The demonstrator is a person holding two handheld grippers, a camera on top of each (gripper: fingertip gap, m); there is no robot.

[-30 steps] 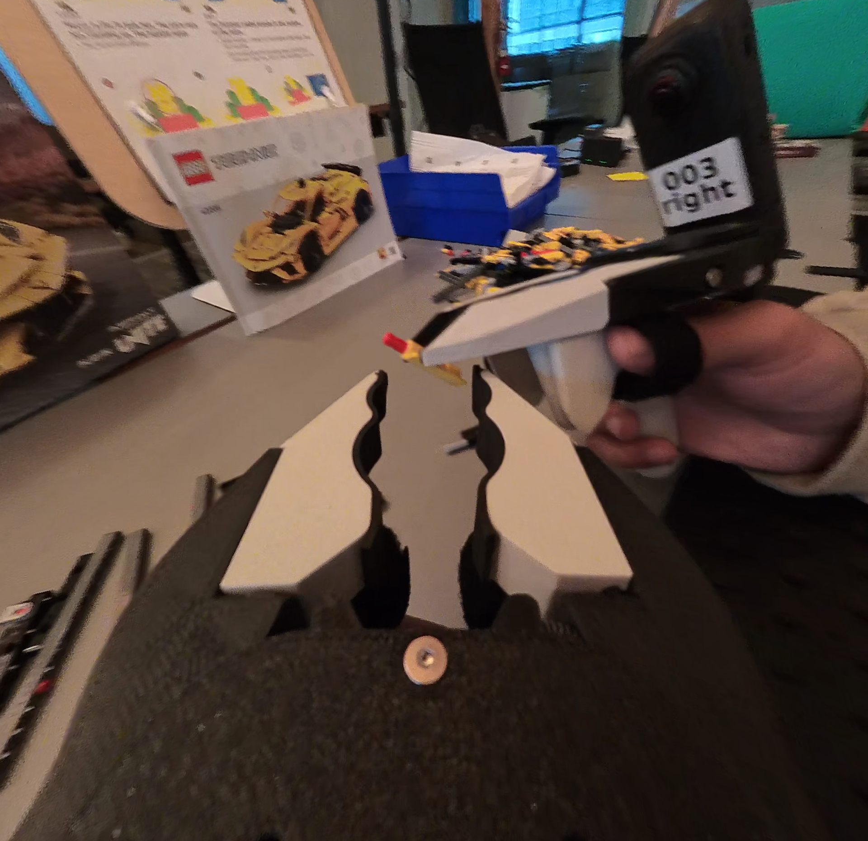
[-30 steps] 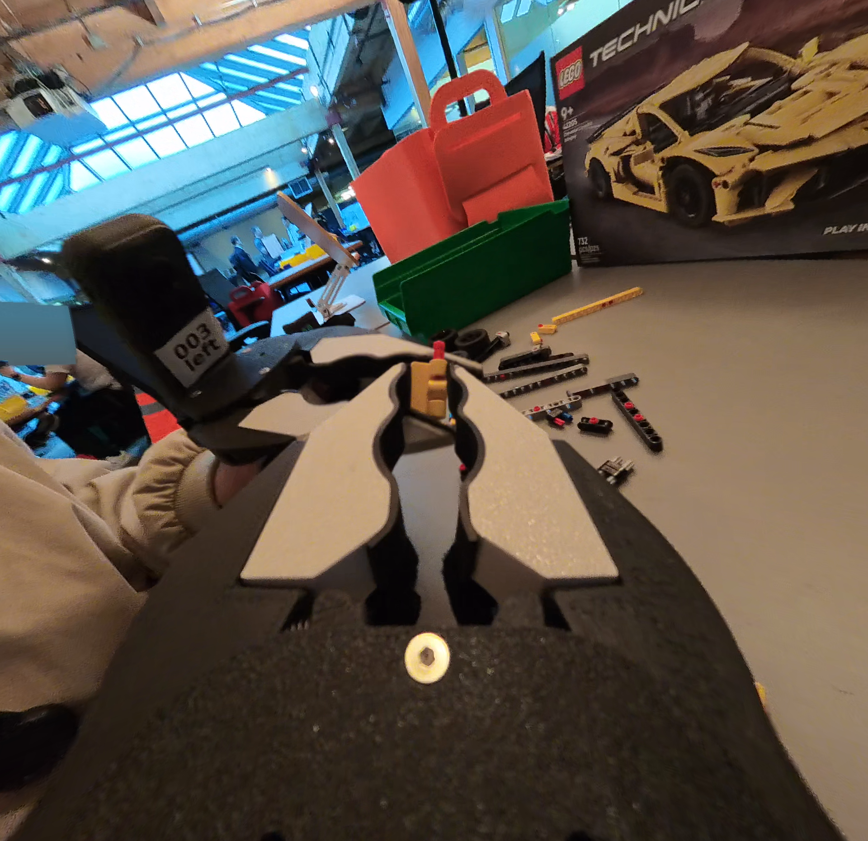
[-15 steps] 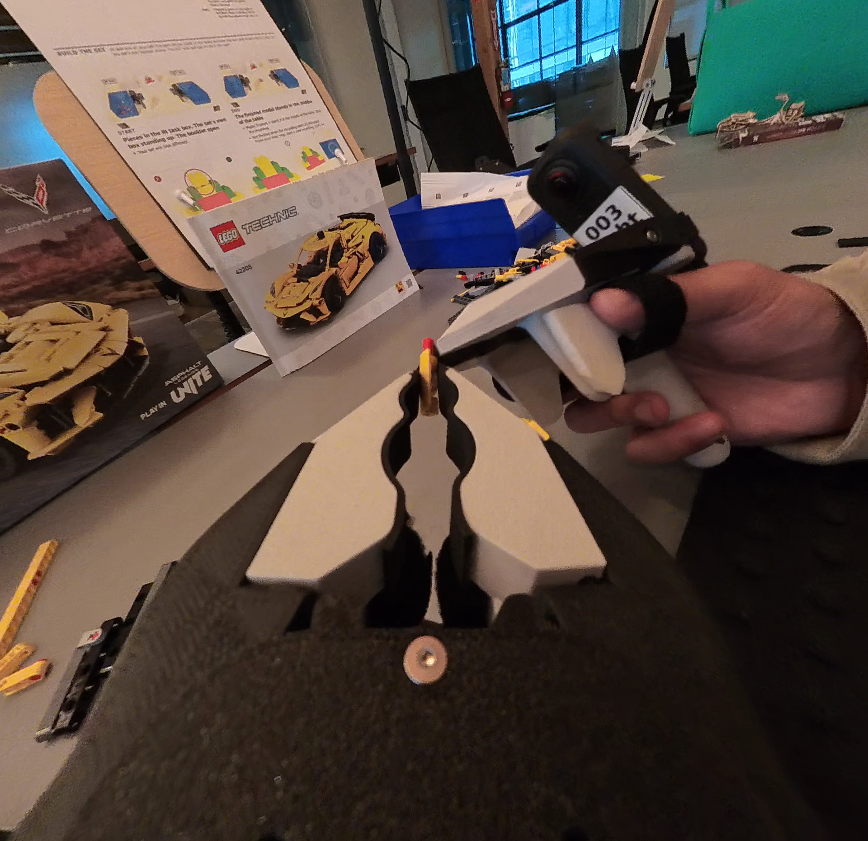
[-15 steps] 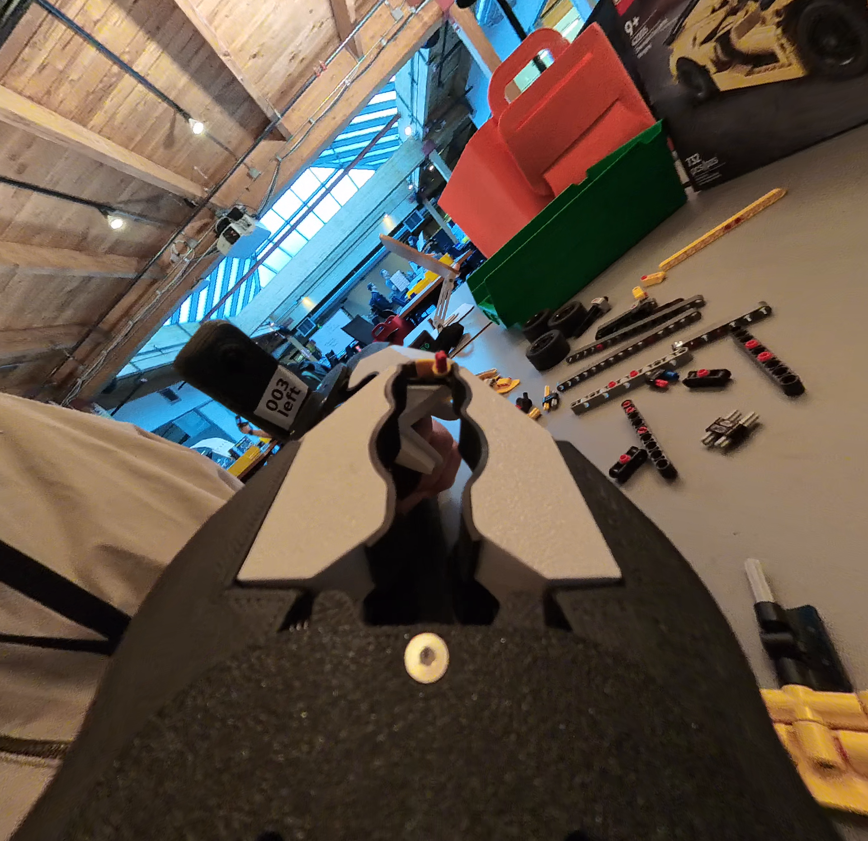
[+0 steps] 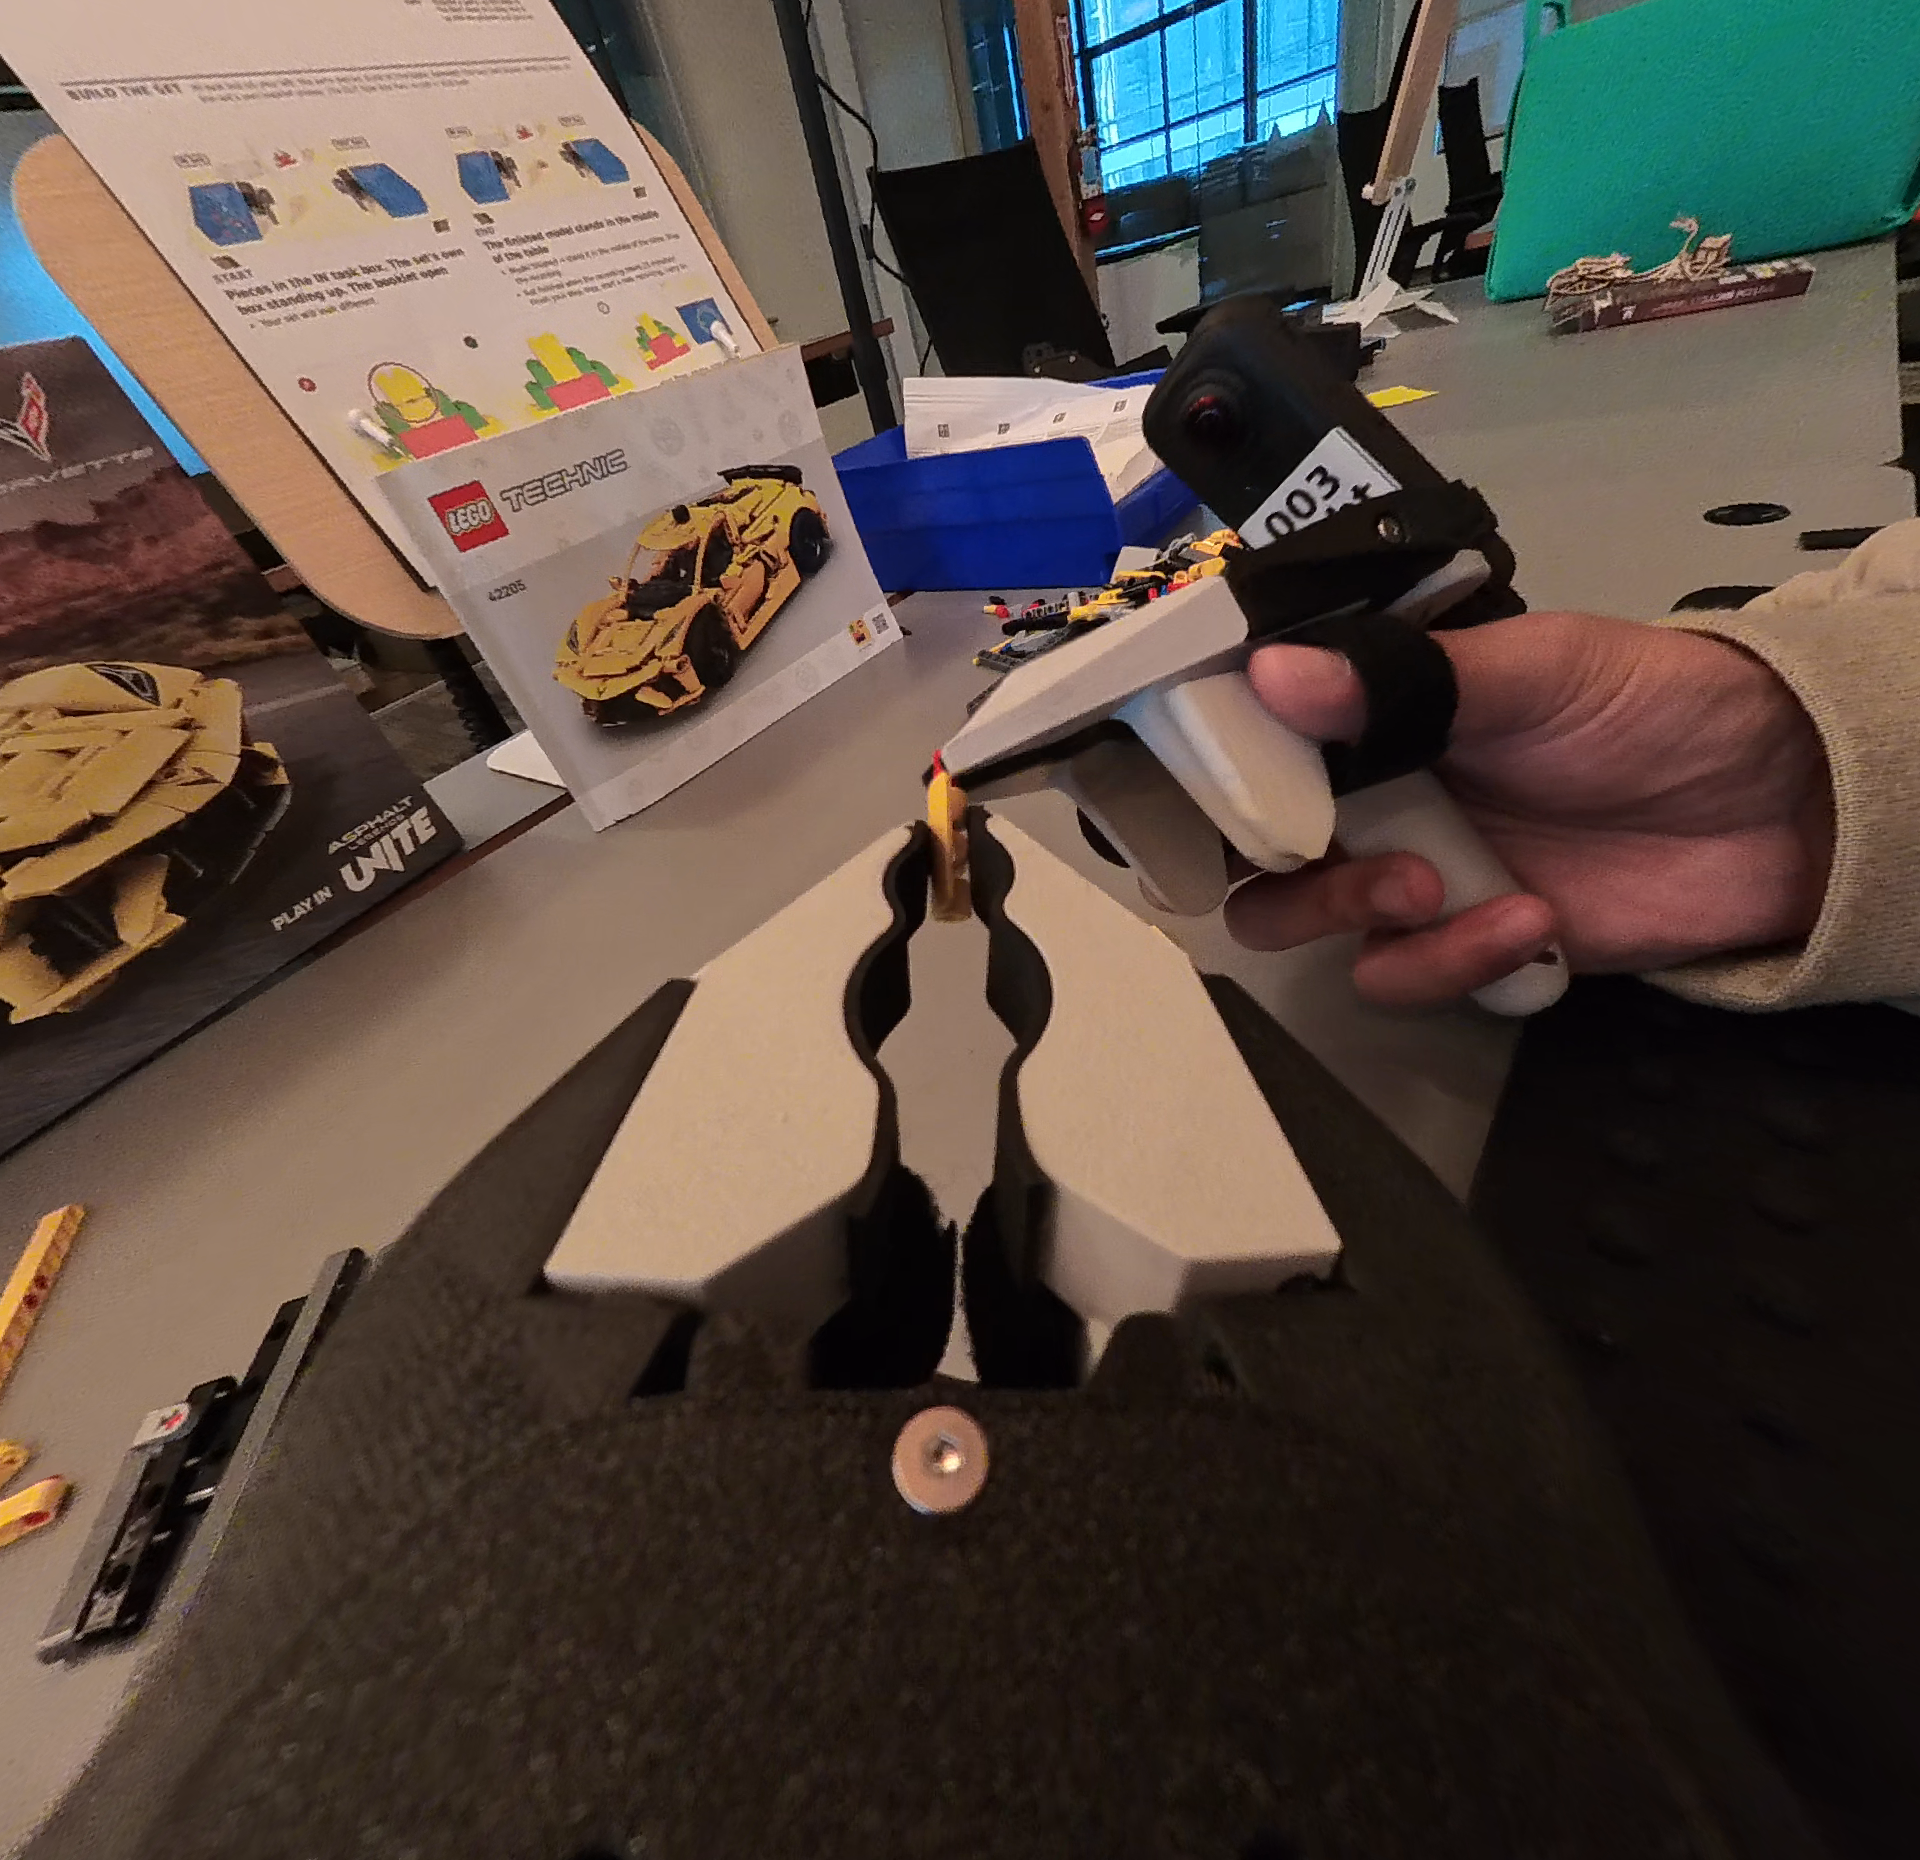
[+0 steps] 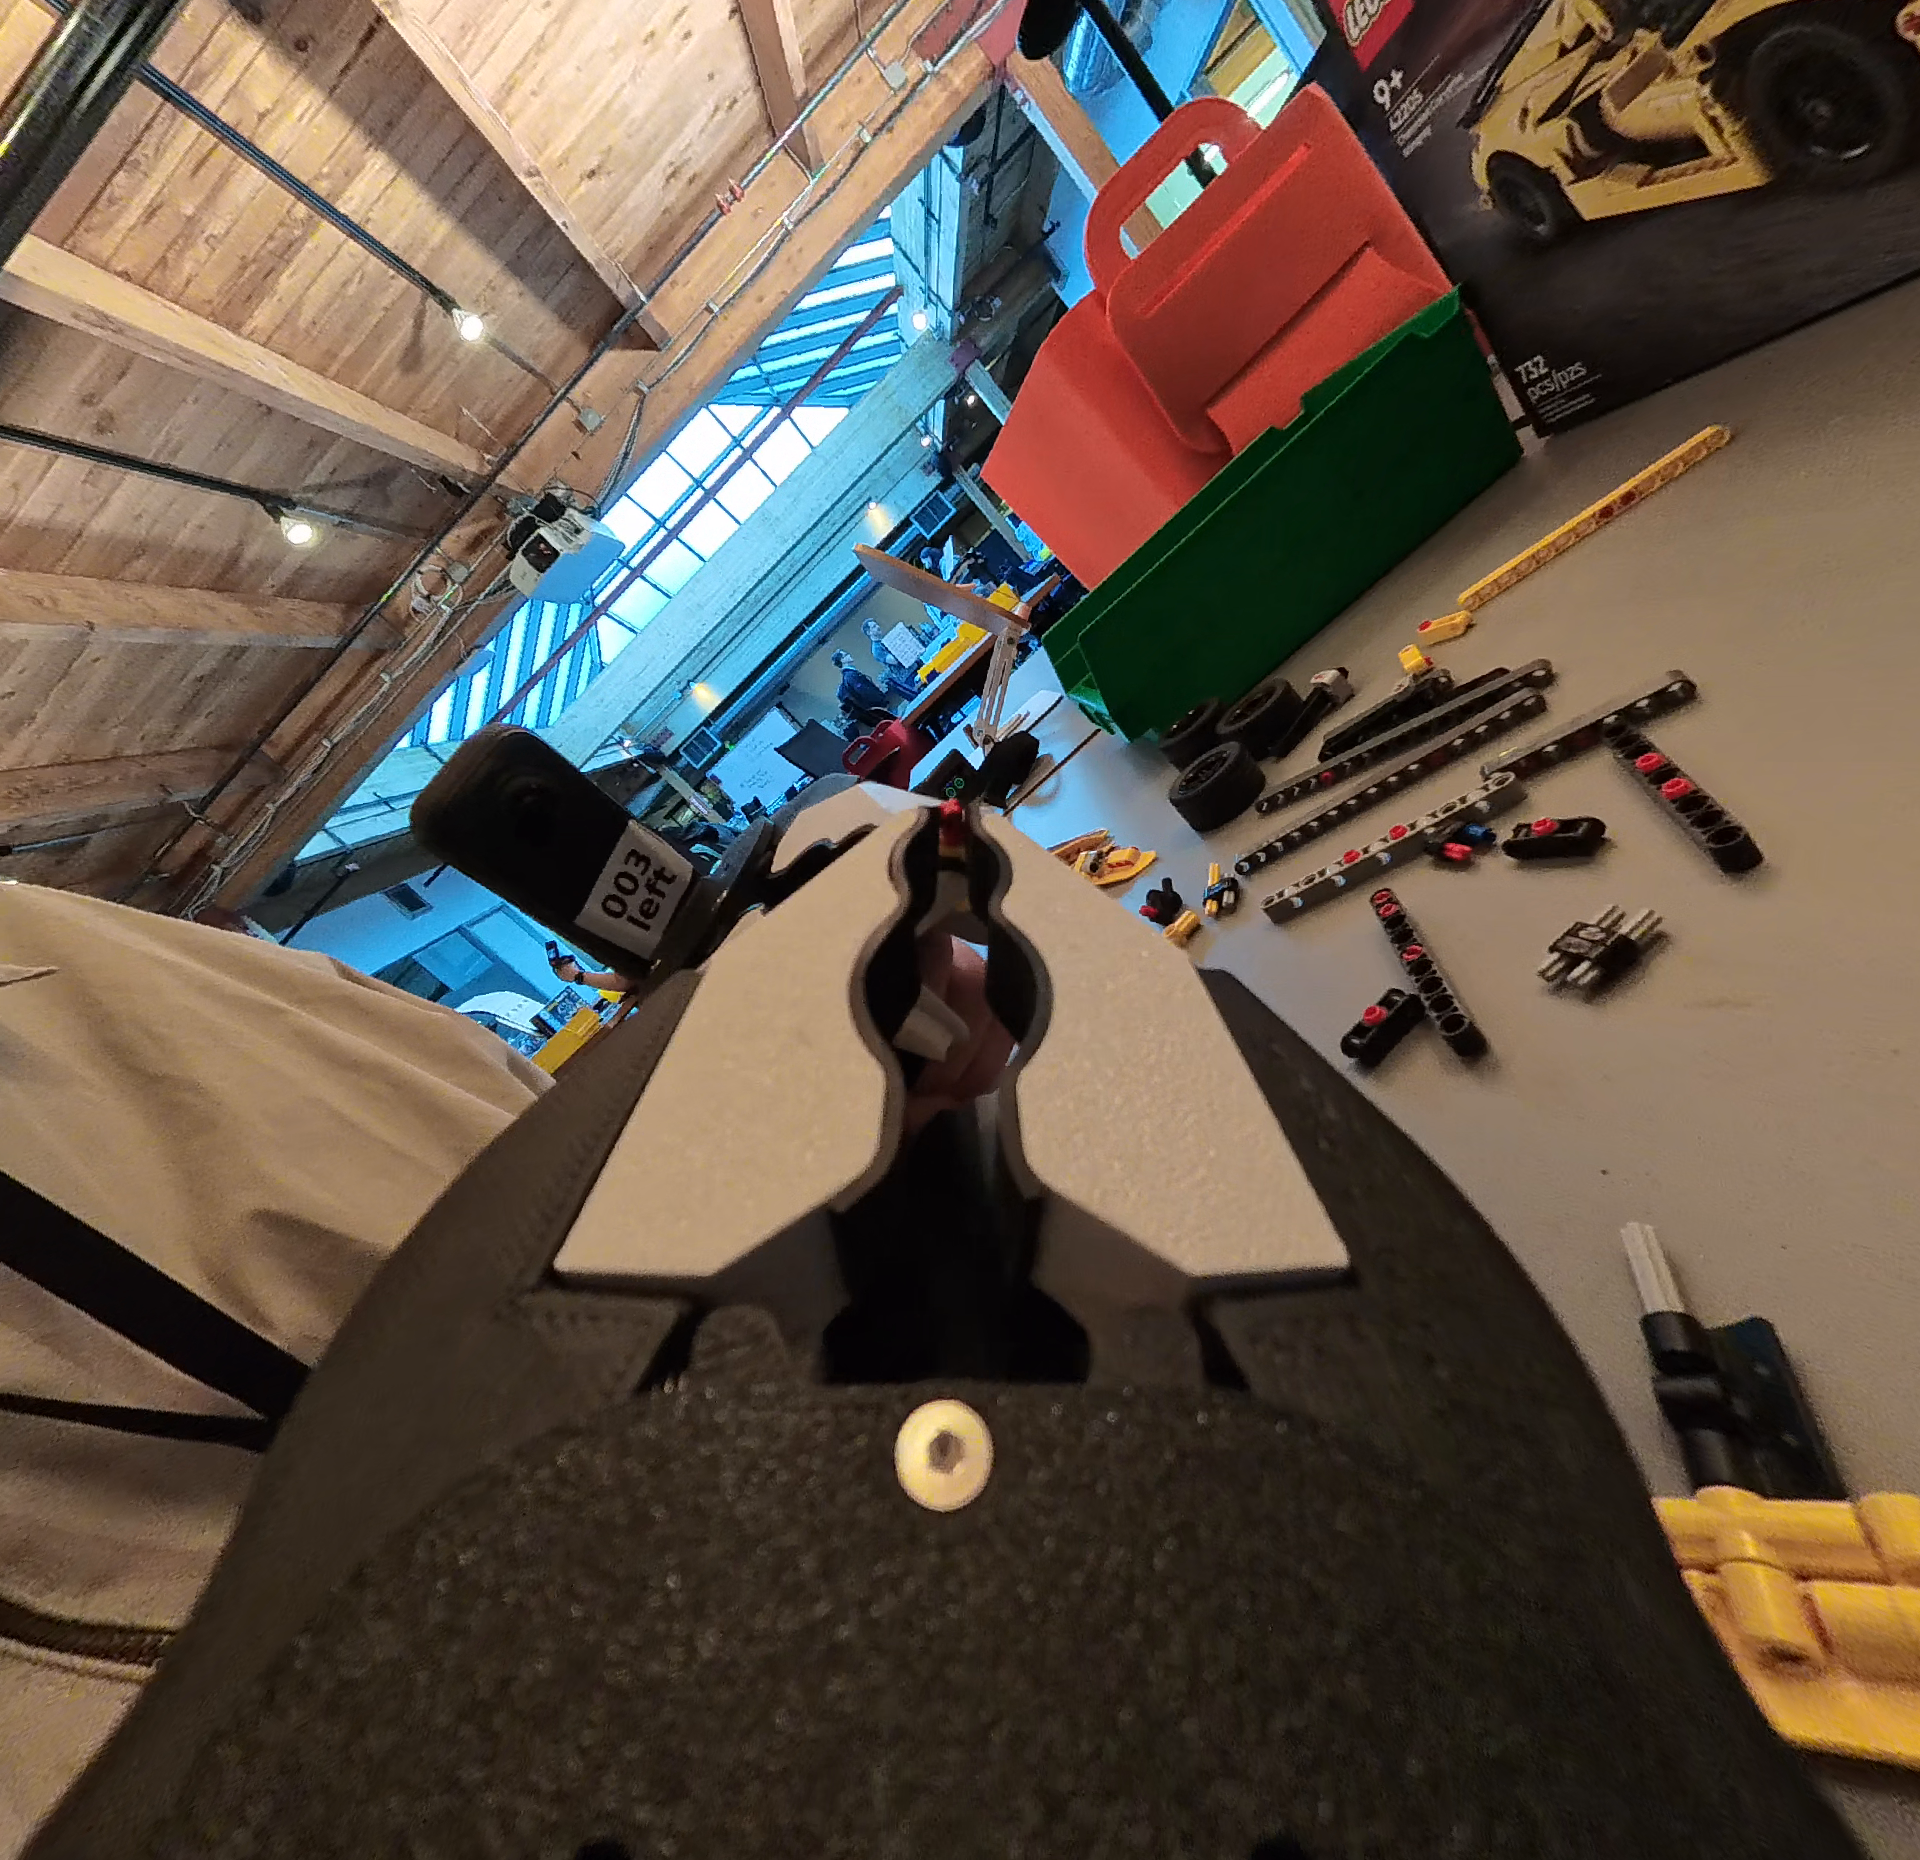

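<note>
Pinching a small yellow piece (image 5: 948, 860) between its fingertips (image 5: 904, 880), the left gripper (image 5: 948, 854) is holding it upright above the grey table (image 5: 436, 989), jaws closed to a narrow gap on the piece alone. The right gripper (image 5: 961, 766) is meeting it from the side, its tips pressing together at the piece's upper end, where a red pin (image 6: 950, 809) is showing; from the right wrist view the jaws are nearly closed around that pin, though whether they are gripping pin or plastic cannot be told. The piece is reading as a short, flat, hard plastic link, yellow with a red tip: probably light, rigid, rather slick, best taken by its flat faces. A hand (image 5: 1579, 802) is wrapping the right gripper's handle. Farther out, an instruction booklet (image 5: 644, 584) is standing propped, a blue bin (image 5: 987, 511) behind it; black beams (image 6: 1403, 761), wheels (image 6: 1216, 761), a green bin (image 6: 1288, 543) and an orange box (image 6: 1174, 356) are lying beyond.
</note>
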